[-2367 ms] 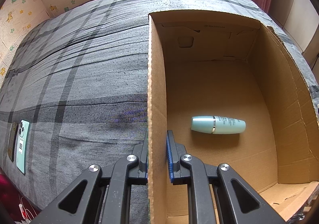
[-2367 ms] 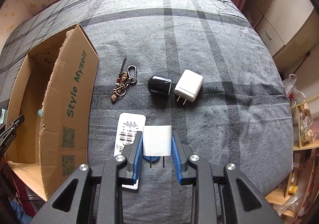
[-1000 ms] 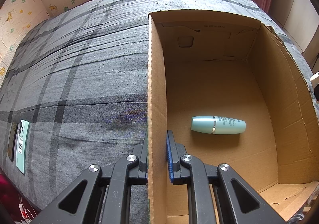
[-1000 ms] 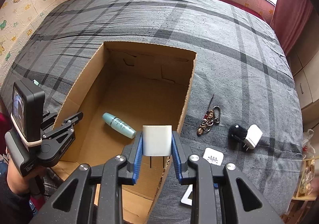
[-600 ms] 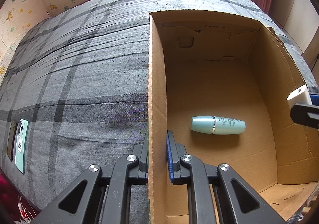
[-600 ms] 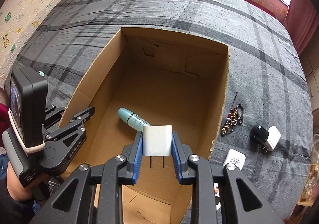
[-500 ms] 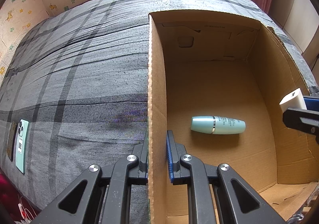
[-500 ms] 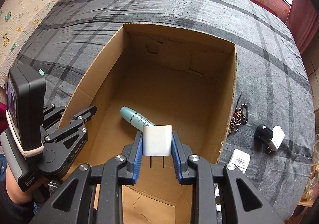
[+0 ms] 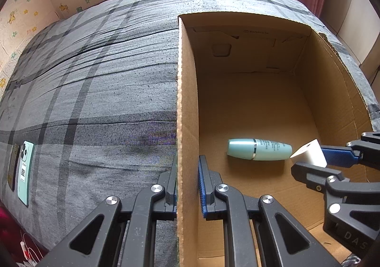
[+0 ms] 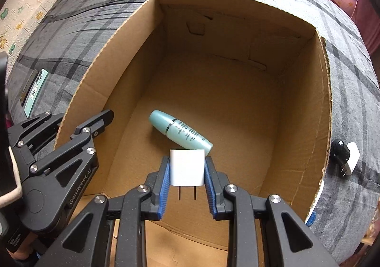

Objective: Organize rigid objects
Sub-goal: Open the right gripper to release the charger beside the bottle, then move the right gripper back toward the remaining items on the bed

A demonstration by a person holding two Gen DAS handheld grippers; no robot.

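Observation:
An open cardboard box (image 9: 187,91) (image 10: 325,110) lies on a grey plaid bed. Inside it lies a teal bottle (image 9: 258,149) (image 10: 180,132) on its side. My left gripper (image 9: 187,172) (image 10: 84,122) is shut on the box's left wall, one finger outside and one inside. My right gripper (image 10: 187,167) (image 9: 308,159) is shut on a white plug adapter (image 10: 187,167) (image 9: 310,156), prongs towards the camera. It hangs inside the box, just above the floor, close to the bottle's narrow end.
A teal phone (image 9: 25,169) (image 10: 35,91) lies on the bed left of the box. Right of the box lie a black and white charger pair (image 10: 344,155) and a white card (image 10: 315,205) half hidden by the wall. Wardrobe doors stand at the far right.
My right gripper has carried the white adapter from above the bed over the box and down into it, towards the teal bottle. The left gripper has kept its hold on the box wall.

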